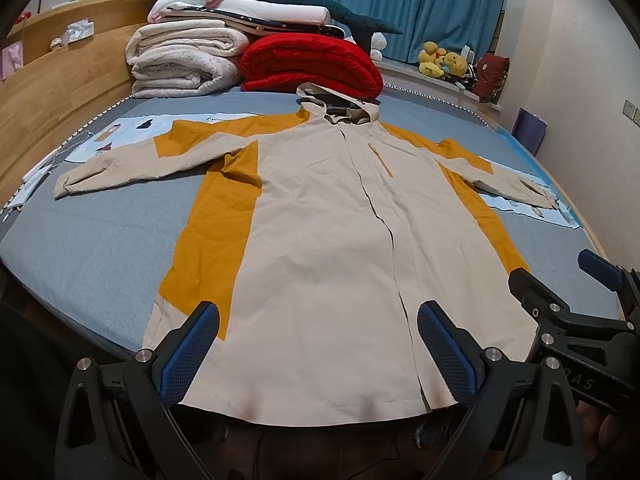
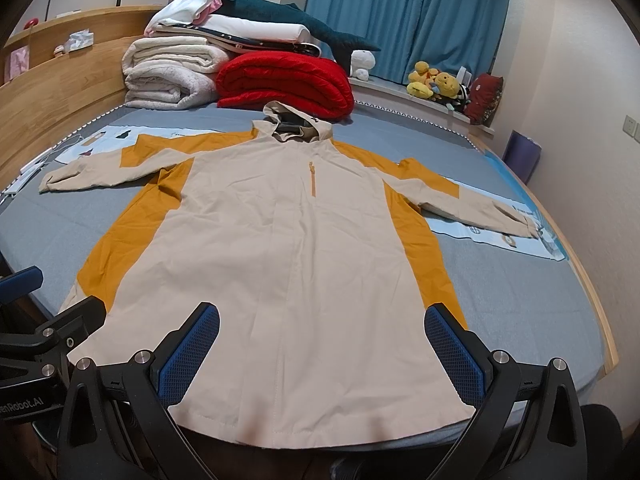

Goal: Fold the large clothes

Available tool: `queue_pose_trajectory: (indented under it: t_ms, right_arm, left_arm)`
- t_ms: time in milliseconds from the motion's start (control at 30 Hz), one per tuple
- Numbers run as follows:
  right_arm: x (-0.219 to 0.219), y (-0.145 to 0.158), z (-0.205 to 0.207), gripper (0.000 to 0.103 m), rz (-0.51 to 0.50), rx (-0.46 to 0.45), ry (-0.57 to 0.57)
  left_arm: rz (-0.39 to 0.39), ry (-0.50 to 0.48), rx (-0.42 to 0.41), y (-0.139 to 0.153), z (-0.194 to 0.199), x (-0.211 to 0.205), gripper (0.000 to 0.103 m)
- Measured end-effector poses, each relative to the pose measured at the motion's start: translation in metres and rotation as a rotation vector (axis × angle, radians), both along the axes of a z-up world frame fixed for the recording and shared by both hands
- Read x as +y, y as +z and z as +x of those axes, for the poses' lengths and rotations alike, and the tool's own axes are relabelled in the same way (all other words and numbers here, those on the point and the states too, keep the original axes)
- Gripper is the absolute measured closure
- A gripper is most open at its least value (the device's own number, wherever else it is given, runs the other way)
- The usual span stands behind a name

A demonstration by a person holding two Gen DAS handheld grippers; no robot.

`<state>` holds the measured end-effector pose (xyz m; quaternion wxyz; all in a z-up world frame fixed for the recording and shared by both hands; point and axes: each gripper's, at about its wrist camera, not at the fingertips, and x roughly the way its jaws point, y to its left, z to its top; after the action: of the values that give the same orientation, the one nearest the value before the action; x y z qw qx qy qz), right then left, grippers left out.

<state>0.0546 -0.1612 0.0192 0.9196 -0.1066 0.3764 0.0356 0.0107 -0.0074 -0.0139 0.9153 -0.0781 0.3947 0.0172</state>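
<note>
A large cream and mustard hooded jacket (image 1: 320,240) (image 2: 288,248) lies flat and face up on the blue-grey bed (image 1: 92,256) (image 2: 512,300), sleeves spread out to both sides, hood at the far end. Its hem hangs over the near edge of the bed. My left gripper (image 1: 318,344) hovers open above the hem, nothing between its blue pads. My right gripper (image 2: 322,344) is open over the hem too, slightly to the right. Each gripper shows at the edge of the other's view: right gripper (image 1: 560,280), left gripper (image 2: 56,300).
Folded white blankets (image 1: 184,60) and a red quilt (image 1: 312,64) are stacked at the head of the bed. A wooden headboard (image 1: 60,92) runs along the left. Plush toys (image 1: 444,62) sit on a ledge under blue curtains (image 1: 408,4). Printed light-blue cloth (image 2: 520,236) lies under the sleeves.
</note>
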Motion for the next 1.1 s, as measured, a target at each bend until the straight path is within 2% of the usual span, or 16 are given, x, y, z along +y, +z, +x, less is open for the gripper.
queue_pose_trajectory:
  t_ms: [100, 200, 267, 467, 567, 633, 700, 767, 867, 1033, 1100]
  right_arm:
    - [0.0, 0.0, 0.0, 0.001, 0.0, 0.001, 0.0]
    - [0.0, -0.001, -0.001, 0.001, 0.0, 0.0, 0.001]
    - [0.0, -0.001, 0.0, 0.001, 0.001, 0.002, 0.001]
    - [0.002, 0.001, 0.0, 0.002, 0.012, -0.002, 0.005]
    - [0.006, 0.004, 0.002, 0.006, 0.027, -0.011, 0.01]
    - [0.005, 0.009, 0.004, 0.008, 0.047, -0.02, 0.01]
    - [0.005, 0.012, 0.007, 0.015, 0.056, -0.029, 0.013]
    - [-0.001, 0.015, 0.013, 0.022, 0.069, -0.028, 0.023]
    - [-0.007, 0.027, 0.028, 0.024, 0.115, -0.035, 0.044]
    - [-0.002, 0.053, 0.084, 0.024, 0.16, -0.066, 0.084]
    - [0.002, 0.065, 0.112, 0.035, 0.188, -0.078, 0.102]
  left_arm:
    - [0.004, 0.0, -0.002, 0.001, 0.0, 0.0, 0.011]
    - [0.008, -0.003, -0.005, 0.002, 0.0, -0.002, 0.021]
    - [0.011, -0.006, -0.008, 0.001, -0.001, -0.002, 0.036]
    - [0.021, -0.026, -0.03, 0.002, 0.001, -0.005, 0.065]
    - [0.025, -0.039, -0.066, 0.007, 0.002, -0.005, 0.072]
    - [0.039, -0.045, -0.095, 0.011, 0.004, -0.004, 0.072]
    - [0.048, -0.049, -0.107, 0.018, 0.011, 0.0, 0.072]
    - [0.065, -0.053, -0.097, 0.024, 0.022, 0.006, 0.072]
    - [0.065, -0.078, -0.084, 0.031, 0.041, 0.019, 0.076]
    - [0.109, -0.056, -0.119, 0.045, 0.099, 0.068, 0.079]
    - [0.107, -0.033, -0.107, 0.043, 0.127, 0.097, 0.079]
